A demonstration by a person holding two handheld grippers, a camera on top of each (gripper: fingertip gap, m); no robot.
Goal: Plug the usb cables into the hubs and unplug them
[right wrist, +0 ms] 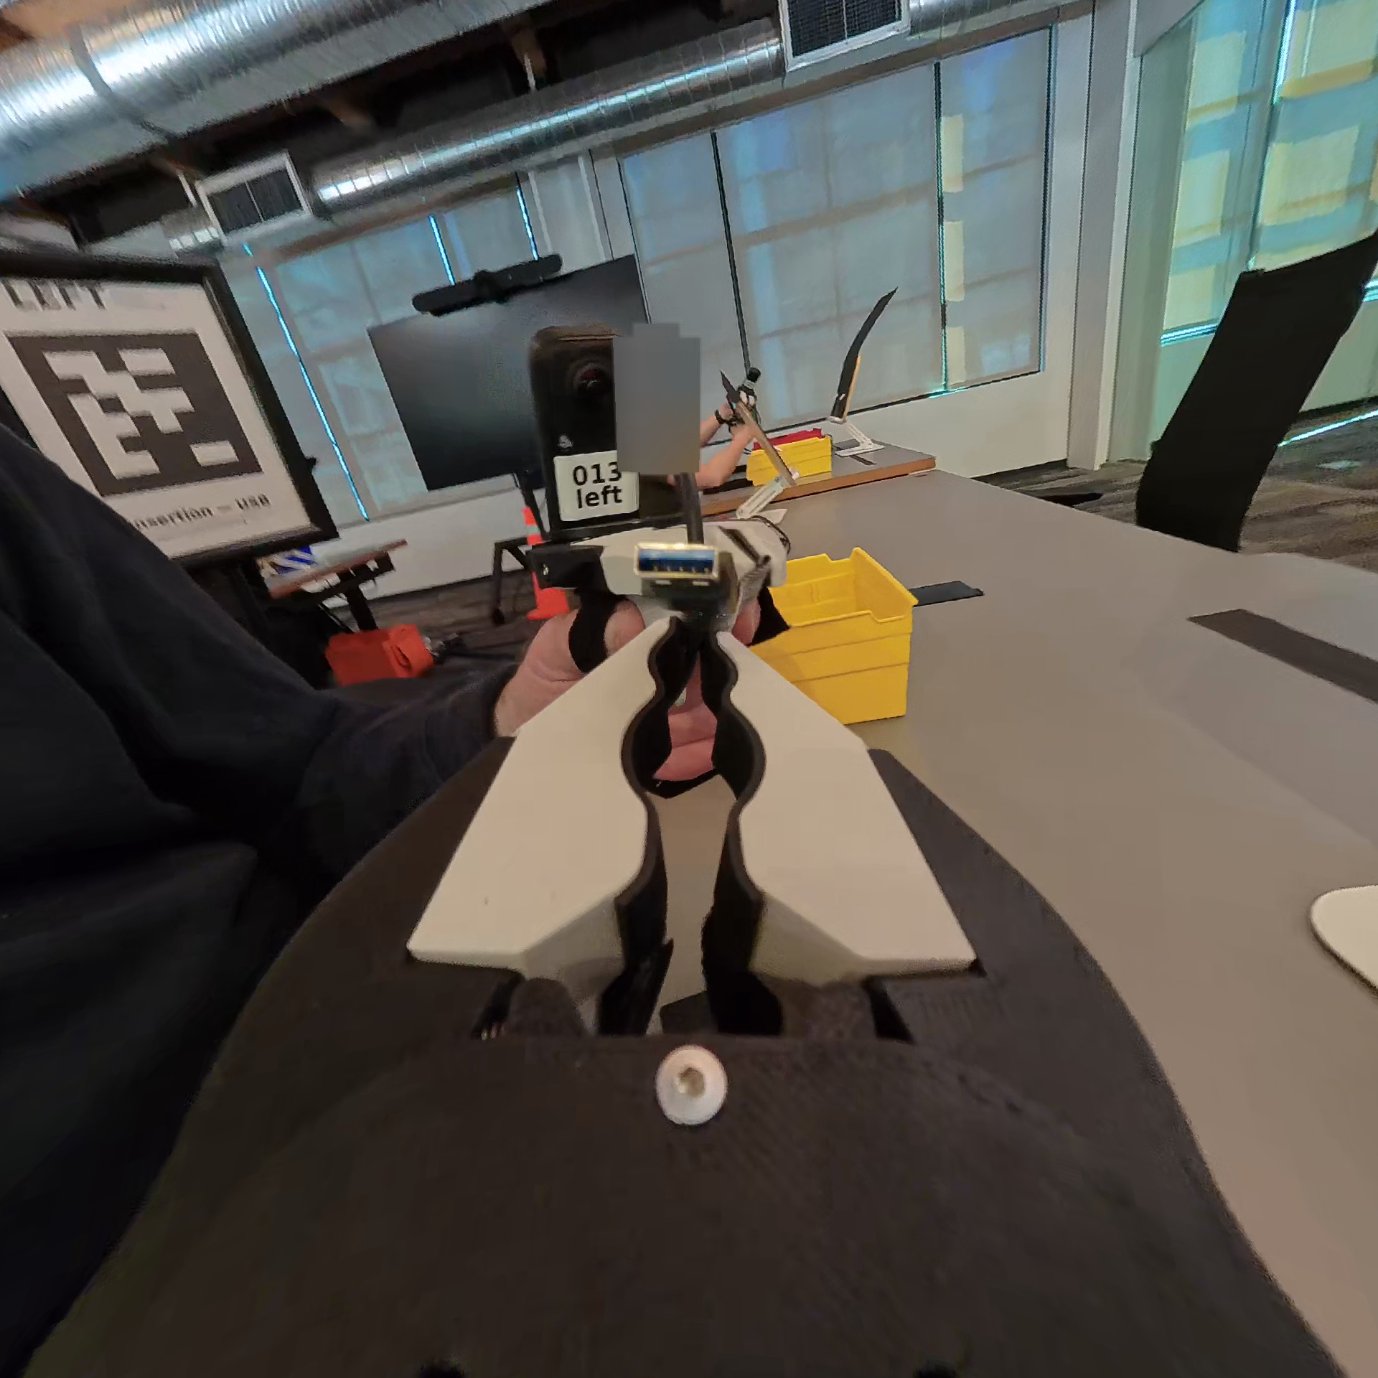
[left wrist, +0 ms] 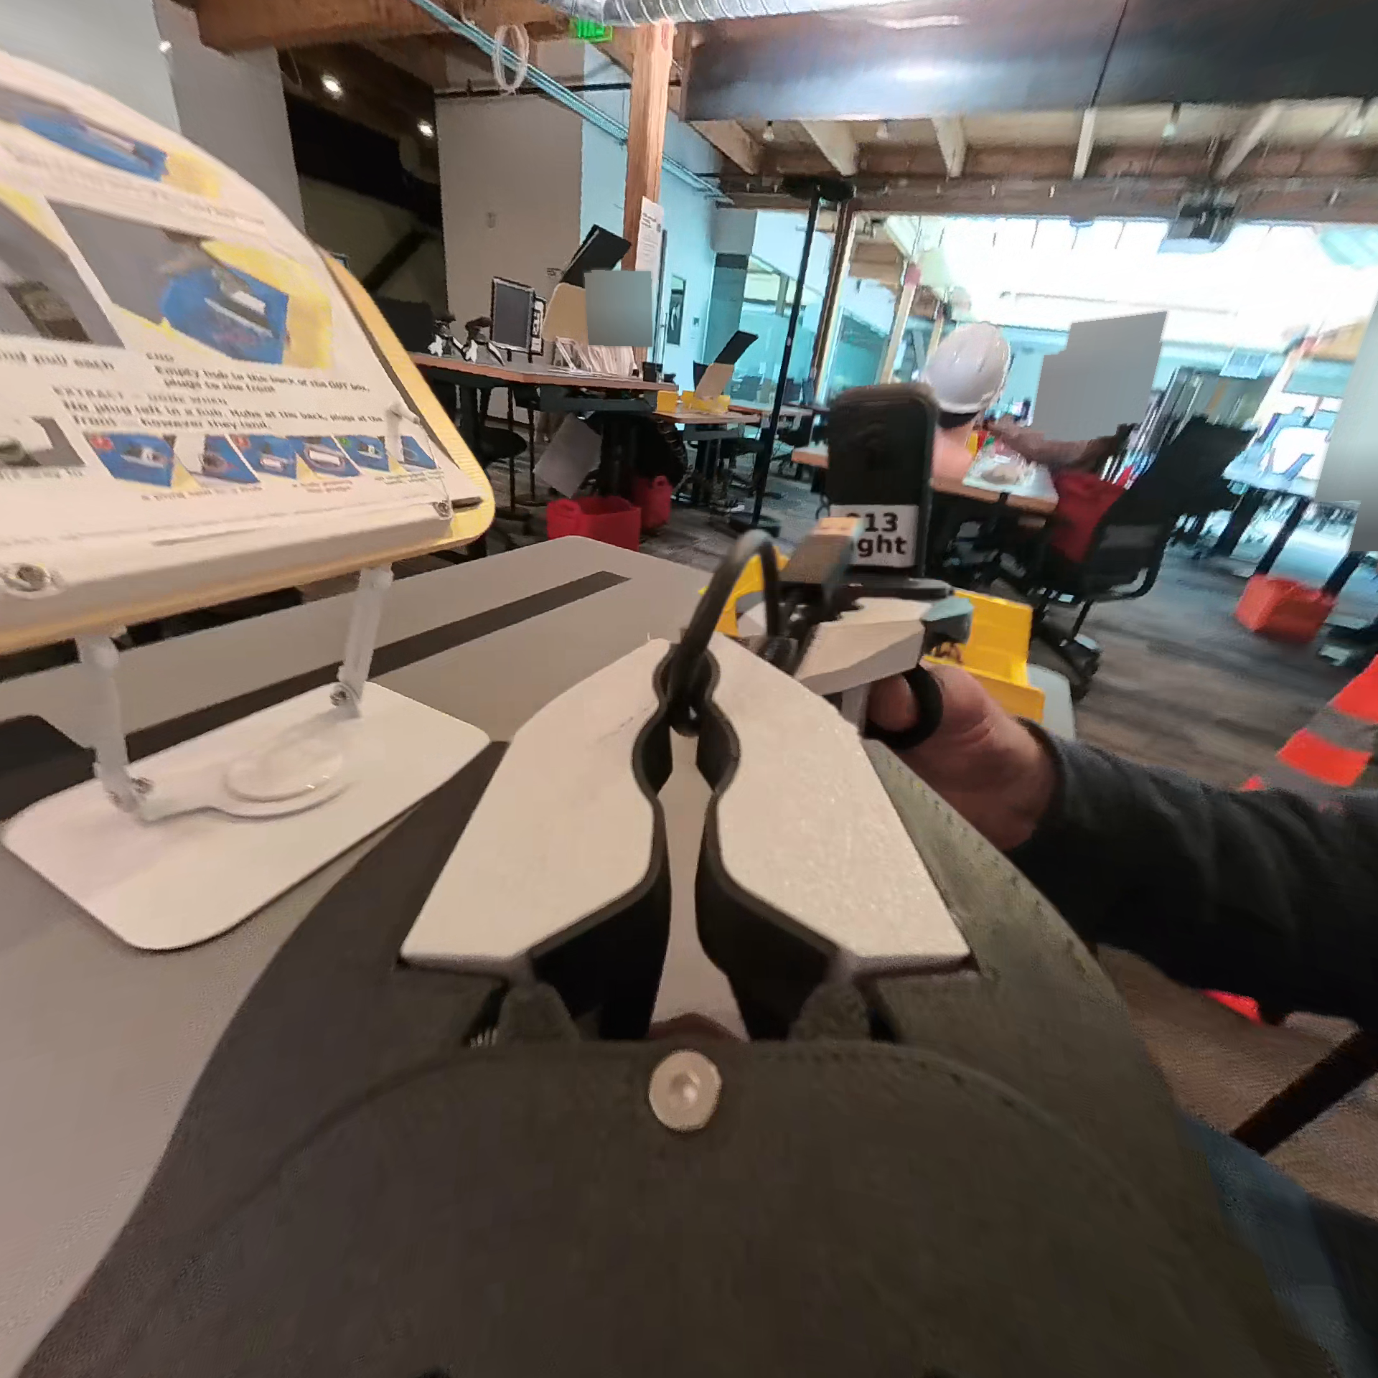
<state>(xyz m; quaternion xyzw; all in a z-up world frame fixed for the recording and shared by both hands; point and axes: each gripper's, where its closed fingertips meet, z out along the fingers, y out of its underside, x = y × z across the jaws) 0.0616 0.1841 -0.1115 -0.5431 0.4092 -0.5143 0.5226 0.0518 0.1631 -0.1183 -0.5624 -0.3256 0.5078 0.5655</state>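
Note:
My left gripper [left wrist: 686, 675] is shut on a thin black USB cable [left wrist: 716, 596]. The cable arches up from its pads and over to the right. My right gripper [right wrist: 693, 630] is shut on the black body of that cable's USB plug [right wrist: 678, 570]. The plug's metal end with its blue insert stands just above the fingertips and faces the camera. In the left wrist view the right gripper [left wrist: 842, 634] and the plug [left wrist: 820, 552] show close beyond my left fingertips. Both grippers are held in the air, tip to tip. No hub is in view.
A yellow bin [right wrist: 842, 634] stands on the grey table [right wrist: 1118, 671] just behind the grippers. An instruction board on a white stand [left wrist: 186, 335] sits at the left. A marker sign [right wrist: 134, 417] stands at the far left. People sit at far tables. The grippers are tip to tip, or close to it.

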